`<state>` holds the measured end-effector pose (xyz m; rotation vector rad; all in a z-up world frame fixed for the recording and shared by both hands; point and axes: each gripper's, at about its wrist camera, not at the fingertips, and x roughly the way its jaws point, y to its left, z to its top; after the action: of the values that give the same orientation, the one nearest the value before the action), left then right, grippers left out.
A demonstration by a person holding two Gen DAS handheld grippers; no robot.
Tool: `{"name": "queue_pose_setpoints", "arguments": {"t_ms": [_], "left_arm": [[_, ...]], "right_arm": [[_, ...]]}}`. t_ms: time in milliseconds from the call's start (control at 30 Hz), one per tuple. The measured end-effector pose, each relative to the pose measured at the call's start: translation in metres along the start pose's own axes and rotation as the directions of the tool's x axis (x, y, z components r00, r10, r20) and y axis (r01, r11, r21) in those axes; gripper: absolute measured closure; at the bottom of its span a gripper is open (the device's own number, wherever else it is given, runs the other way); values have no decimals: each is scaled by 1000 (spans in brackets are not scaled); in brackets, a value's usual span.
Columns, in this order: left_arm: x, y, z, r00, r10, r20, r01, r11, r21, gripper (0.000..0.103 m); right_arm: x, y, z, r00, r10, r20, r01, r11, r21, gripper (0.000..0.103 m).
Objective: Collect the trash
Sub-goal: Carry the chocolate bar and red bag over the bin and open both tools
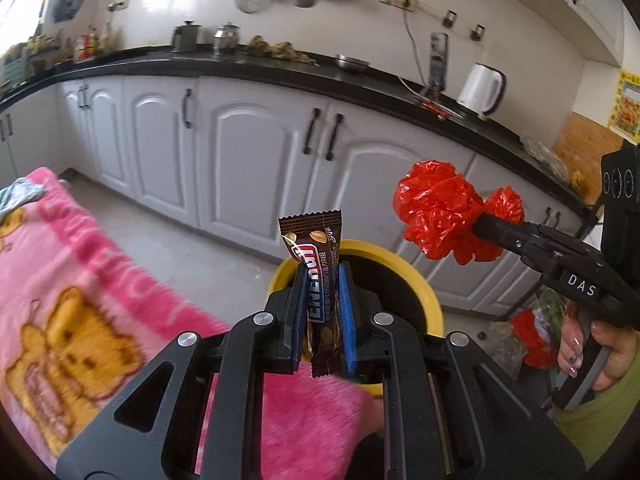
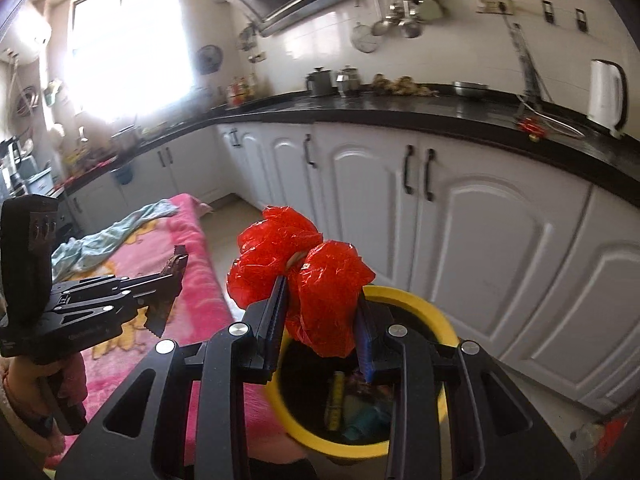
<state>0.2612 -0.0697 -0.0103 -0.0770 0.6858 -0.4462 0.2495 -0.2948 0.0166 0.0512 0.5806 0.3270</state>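
the left gripper [image 1: 323,312] is closed on a brown snack wrapper [image 1: 318,280], its blue pads [image 1: 347,312] pressing the wrapper's long sides so it stands upright between them, top edge above the fingertips and bottom edge hanging below. the wrapper is held in front of and over the near rim of a yellow bin [image 1: 430,300]. from the right wrist view the same gripper [image 2: 170,280] shows at the left, over a pink blanket [image 2: 192,248], with the wrapper [image 2: 168,288] seen edge-on.

the right gripper [image 2: 320,308] is closed on a crumpled red bag [image 2: 304,268], which bulges out above and to both sides of the pads and hangs down a little between them. it is held just above the bin [image 2: 436,312], near its far rim. inside the bin lies other trash [image 2: 352,404], blurred, with a yellow strip and something teal. in the left wrist view the right gripper [image 1: 486,226] comes in from the right, the bag [image 1: 440,216] puffed around its tip, above and to the right of the bin.

the bin stands on the floor beside the blanket, in front of white cabinets [image 2: 500,240]. a pale blue cloth [image 2: 108,240] lies on the blanket's far part.
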Motion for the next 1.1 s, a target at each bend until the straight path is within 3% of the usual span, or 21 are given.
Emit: {"name": "queue_pose_setpoints", "arguments": {"t_ms": [467, 933, 1100], "left_arm": [[71, -33, -8, 991, -79, -106, 82, 997, 17, 93], [121, -30, -22, 978, -73, -194, 74, 997, -4, 91], [127, -27, -26, 975, -62, -211, 61, 998, -11, 91]], "right_arm": [[12, -36, -31, 991, -108, -82, 112, 993, 37, 73], [47, -42, -51, 976, -128, -179, 135, 990, 28, 72], [55, -40, -52, 973, -130, -191, 137, 990, 27, 63]]}}
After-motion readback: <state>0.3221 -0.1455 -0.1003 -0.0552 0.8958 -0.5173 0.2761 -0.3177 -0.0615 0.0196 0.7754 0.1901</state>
